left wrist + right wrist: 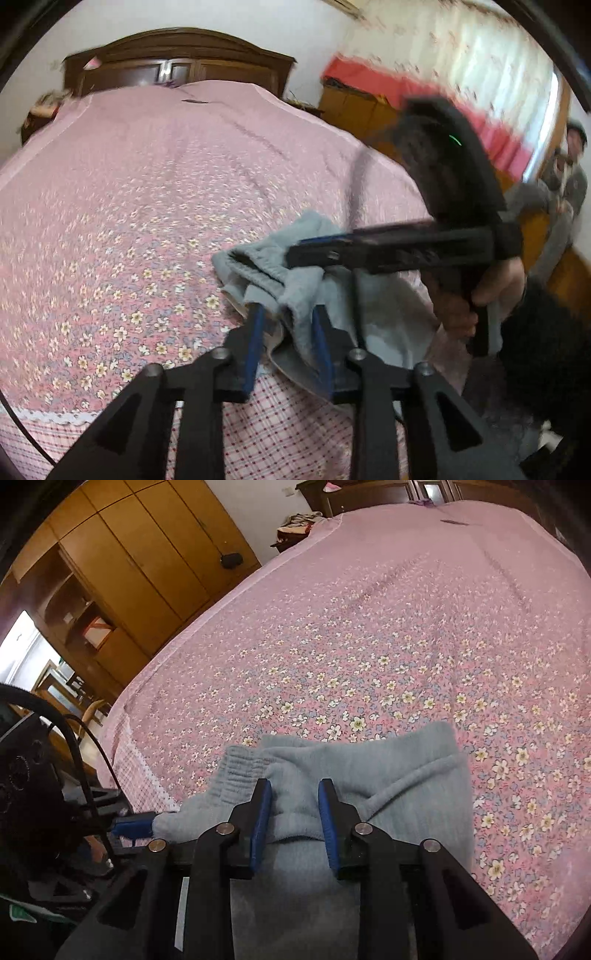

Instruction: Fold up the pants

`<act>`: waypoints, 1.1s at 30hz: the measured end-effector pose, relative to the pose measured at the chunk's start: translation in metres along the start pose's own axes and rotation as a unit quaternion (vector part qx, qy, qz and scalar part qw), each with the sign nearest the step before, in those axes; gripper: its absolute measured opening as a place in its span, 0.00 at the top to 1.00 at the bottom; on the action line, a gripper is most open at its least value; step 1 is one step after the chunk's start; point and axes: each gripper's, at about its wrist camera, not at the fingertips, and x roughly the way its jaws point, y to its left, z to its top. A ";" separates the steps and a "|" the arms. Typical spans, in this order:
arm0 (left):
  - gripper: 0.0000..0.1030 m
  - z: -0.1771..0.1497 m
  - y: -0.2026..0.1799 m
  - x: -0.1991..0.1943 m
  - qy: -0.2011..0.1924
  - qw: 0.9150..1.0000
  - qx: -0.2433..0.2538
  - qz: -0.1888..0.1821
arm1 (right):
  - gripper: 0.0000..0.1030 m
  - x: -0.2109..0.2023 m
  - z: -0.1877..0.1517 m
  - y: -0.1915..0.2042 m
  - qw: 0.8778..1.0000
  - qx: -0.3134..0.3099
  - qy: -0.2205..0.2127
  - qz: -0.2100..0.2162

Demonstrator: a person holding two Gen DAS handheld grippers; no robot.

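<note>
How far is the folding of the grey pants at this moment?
Done: the pants are already on the bed, near its edge. In hand: the left gripper and the right gripper each have bunched cloth between their blue fingers, close to the elastic waistband. Left: no neat fold shows yet; the cloth is crumpled, so spreading flat and folding remain.

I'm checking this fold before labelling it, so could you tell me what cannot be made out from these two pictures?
- Pant legs: in the right wrist view the grey pants run under the right gripper and off the bottom edge.
- Left gripper's hold: bunched fabric hides the pads in the left wrist view.
- Curtain: motion-blurred, left wrist view.
- Small dark item far up the bedspread: too small to identify.
</note>
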 end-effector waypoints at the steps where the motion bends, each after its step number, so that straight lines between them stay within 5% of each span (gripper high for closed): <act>1: 0.73 0.002 0.011 -0.004 -0.010 0.999 -0.031 -0.021 | 0.73 -0.006 -0.001 0.000 1.000 -0.005 -0.006 0.001; 3: 0.73 0.014 0.038 -0.024 -0.058 0.989 -0.105 -0.086 | 0.70 -0.025 -0.008 -0.005 1.000 0.013 -0.022 0.000; 5: 0.73 0.019 0.060 -0.039 -0.107 0.981 -0.137 -0.087 | 0.58 -0.047 -0.020 -0.011 0.997 0.047 -0.056 -0.002; 7: 0.73 0.031 0.085 -0.031 -0.113 0.976 -0.168 -0.086 | 0.39 -0.063 -0.031 -0.008 0.992 0.072 -0.099 -0.016; 12: 0.64 0.040 0.129 0.049 0.019 0.946 -0.273 -0.174 | 0.38 -0.061 -0.079 0.066 0.985 -0.006 -0.136 -0.102; 14: 0.63 0.036 0.117 0.061 0.047 0.952 -0.245 -0.179 | 0.38 -0.046 -0.095 0.103 0.980 -0.089 -0.121 -0.132; 17: 0.63 0.038 0.098 0.070 0.071 0.960 -0.199 -0.184 | 0.38 -0.027 -0.107 0.142 0.953 -0.188 -0.126 -0.200; 18: 0.64 0.039 0.092 0.067 0.066 0.964 -0.185 -0.182 | 0.38 -0.018 -0.109 0.150 0.941 -0.211 -0.129 -0.231; 20: 0.66 0.043 0.090 0.065 0.057 0.966 -0.174 -0.180 | 0.45 -0.005 -0.109 0.149 0.938 -0.205 -0.120 -0.251; 22: 0.76 0.045 0.095 0.065 0.058 0.968 -0.182 -0.163 | 0.81 0.000 -0.107 0.135 0.955 -0.152 -0.103 -0.234; 27: 0.84 0.034 0.127 0.071 0.052 0.945 -0.269 -0.180 | 0.81 -0.041 -0.103 0.097 0.982 -0.023 -0.152 -0.107; 33: 0.92 0.030 0.114 0.079 0.027 0.946 -0.261 -0.189 | 0.83 -0.041 -0.098 0.062 0.984 0.096 -0.146 -0.031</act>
